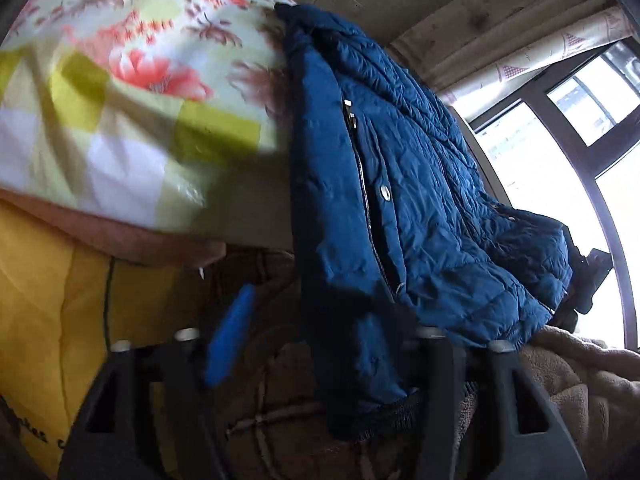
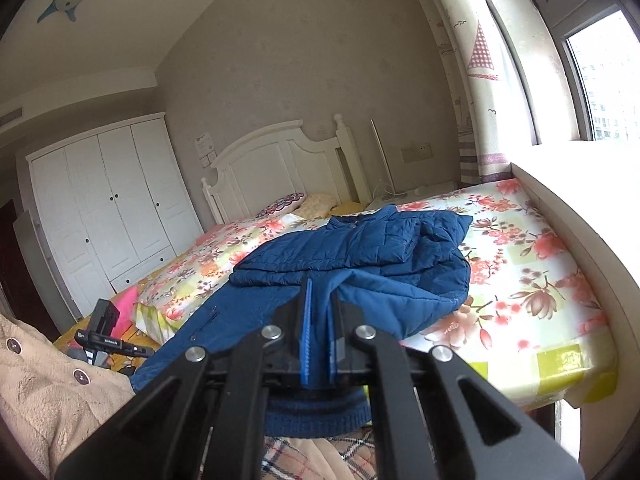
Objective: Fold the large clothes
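**Jacket half off the bed, one grip only**

Slippage is the main risk; the jacket [image 2: 360,256] is spread across the floral bed [image 2: 532,280], its lower part hanging over the near edge, and only a thin fold is pinched in the closed right gripper [image 2: 320,328]; if that fold is pulled hard or jerked, it could be drawn out of the pads and the hanging part dropped toward the floor. A crooked fold could also result, since the upper part is already bunched. The left gripper [image 1: 316,344] is seen with jaws wide apart and nothing pressed between them, though cloth hangs just in front; a hasty closing could catch the wrong layer. The right gripper is held nearly level, aimed along the bed; the left is tilted downward beside the bed's edge.
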### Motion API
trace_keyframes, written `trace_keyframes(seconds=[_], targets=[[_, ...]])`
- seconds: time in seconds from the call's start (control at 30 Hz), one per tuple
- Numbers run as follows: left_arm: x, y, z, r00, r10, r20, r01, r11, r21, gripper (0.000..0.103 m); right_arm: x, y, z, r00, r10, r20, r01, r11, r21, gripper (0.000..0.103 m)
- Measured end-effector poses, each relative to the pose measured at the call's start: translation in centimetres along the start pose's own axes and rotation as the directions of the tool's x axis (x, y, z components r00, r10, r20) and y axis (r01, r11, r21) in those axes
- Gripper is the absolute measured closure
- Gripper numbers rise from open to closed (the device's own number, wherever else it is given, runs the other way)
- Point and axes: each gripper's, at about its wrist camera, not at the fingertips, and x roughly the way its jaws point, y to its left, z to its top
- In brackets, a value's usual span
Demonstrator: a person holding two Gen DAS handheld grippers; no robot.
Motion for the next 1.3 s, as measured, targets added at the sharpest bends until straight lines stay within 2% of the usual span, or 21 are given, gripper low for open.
trace_keyframes(seconds=[0.07, 0.13, 0.2, 0.23, 0.27, 0.3, 0.33, 0.4, 0.47, 0.53, 0.67, 0.7, 0.77, 0.87, 0.93, 1.0, 1.07, 1.1, 1.13, 1.23, 1.3], targets=[[0.5, -0.2, 0.0, 0.994, -0.111, 0.013, 0.112, 0.993, -0.024, 0.004, 0.5, 0.4, 0.2, 1.000, -0.002, -0.004, 0.002, 1.000, -0.009, 0.097], [1.0, -1.3, 0.2, 0.995, -0.102, 0.018, 0.103, 0.995, -0.012, 0.004, 0.9, 0.6, 0.2, 1.000, -0.005, -0.011, 0.005, 1.000, -0.014, 0.097], [3.0, -2.4, 0.3, 0.997, 0.062, -0.038, -0.060, 0.997, 0.058, 0.005, 0.7, 0.7, 0.0, 1.000, -0.006, -0.011, 0.006, 1.000, -0.012, 0.097], [4.2, -3.0, 0.3, 0.986, 0.157, -0.051, -0.150, 0.982, 0.111, 0.010, 0.6, 0.6, 0.0, 1.000, -0.007, -0.011, 0.007, 1.000, -0.008, 0.097], [4.8, -3.6, 0.2, 0.981, 0.191, -0.040, -0.183, 0.972, 0.146, 0.020, 0.4, 0.6, -0.1, 1.000, -0.005, -0.014, 0.005, 1.000, -0.008, 0.097], [4.7, -4.2, 0.4, 0.979, 0.204, -0.004, -0.201, 0.968, 0.150, 0.065, 0.3, 0.8, -0.1, 1.000, -0.007, -0.019, 0.007, 1.000, -0.015, 0.097], [4.3, -4.9, 0.7, 0.961, 0.270, 0.051, -0.275, 0.951, 0.144, 0.085, 0.5, 1.0, -0.2, 1.000, -0.015, -0.026, 0.014, 1.000, -0.028, 0.097], [3.5, -7.5, 0.9, 0.927, 0.348, 0.139, -0.373, 0.898, 0.233, 0.094, 0.7, 1.5, -0.2, 0.999, -0.020, -0.031, 0.019, 0.999, -0.046, 0.097], [2.4, -9.9, 1.2, 0.904, 0.361, 0.229, -0.417, 0.864, 0.282, 0.095, 0.9, 1.5, 0.0, 1.000, -0.019, -0.019, 0.018, 0.999, -0.048, 0.097], [0.5, -11.2, 3.4, 0.890, 0.320, 0.324, -0.410, 0.874, 0.262, 0.095, 1.5, 1.3, 0.7, 0.999, -0.038, 0.002, 0.038, 0.998, -0.050, 0.097], [-1.3, -14.1, 11.0, 0.853, 0.267, 0.448, -0.423, 0.857, 0.296, 0.095, 5.7, 0.6, 4.5, 0.990, -0.138, 0.008, 0.138, 0.984, -0.117, 0.097], [-1.0, -14.6, 13.8, 0.855, 0.256, 0.452, -0.415, 0.859, 0.299, 0.095, 7.4, -0.2, 6.2, 0.988, -0.151, 0.009, 0.151, 0.982, -0.113, 0.097], [-0.1, -14.9, 18.8, 0.880, 0.227, 0.417, -0.355, 0.898, 0.260, 0.095, 11.3, -2.6, 9.9, 0.982, -0.188, 0.009, 0.188, 0.978, -0.094, 0.097], [3.8, -12.5, 29.6, 0.939, 0.153, 0.306, -0.182, 0.981, 0.069, 0.094, 18.1, -7.1, 14.5, 0.961, -0.274, -0.026, 0.272, 0.961, -0.052, 0.096], [7.5, -9.7, 34.9, 0.975, 0.062, 0.215, -0.050, 0.997, -0.059, 0.092, 24.1, -12.0, 16.5, 0.954, -0.264, -0.140, 0.278, 0.956, 0.091, 0.090], [10.2, -6.6, 38.0, 0.981, -0.033, 0.191, 0.074, 0.975, -0.210, 0.080, 28.1, -15.9, 16.4, 0.935, -0.262, -0.239, 0.313, 0.928, 0.205, 0.083], [10.8, -4.3, 39.8, 0.973, 0.011, 0.229, 0.053, 0.961, -0.271, 0.079, 30.5, -19.7, 15.0, 0.916, -0.269, -0.297, 0.362, 0.873, 0.327, 0.067], [10.6, -3.7, 40.3, 0.971, 0.020, 0.236, 0.044, 0.964, -0.262, 0.079, 30.7, -20.6, 14.4, 0.916, -0.275, -0.292, 0.368, 0.865, 0.342, 0.039], [10.3, -3.4, 40.9, 0.967, 0.069, 0.244, -0.006, 0.968, -0.250, 0.079, 30.6, -21.4, 13.9, 0.921, -0.283, -0.268, 0.366, 0.864, 0.345, 0.022], [9.4, -3.9, 42.4, 0.926, 0.275, 0.260, -0.255, 0.961, -0.109, 0.079, 29.8, -23.5, 13.4, 0.923, -0.305, -0.234, 0.372, 0.865, 0.338, 0.023], [10.2, -4.0, 42.6, 0.917, 0.318, 0.240, -0.321, 0.947, -0.029, 0.079, 29.7, -24.6, 13.7, 0.912, -0.337, -0.234, 0.398, 0.863, 0.312, 0.023]])
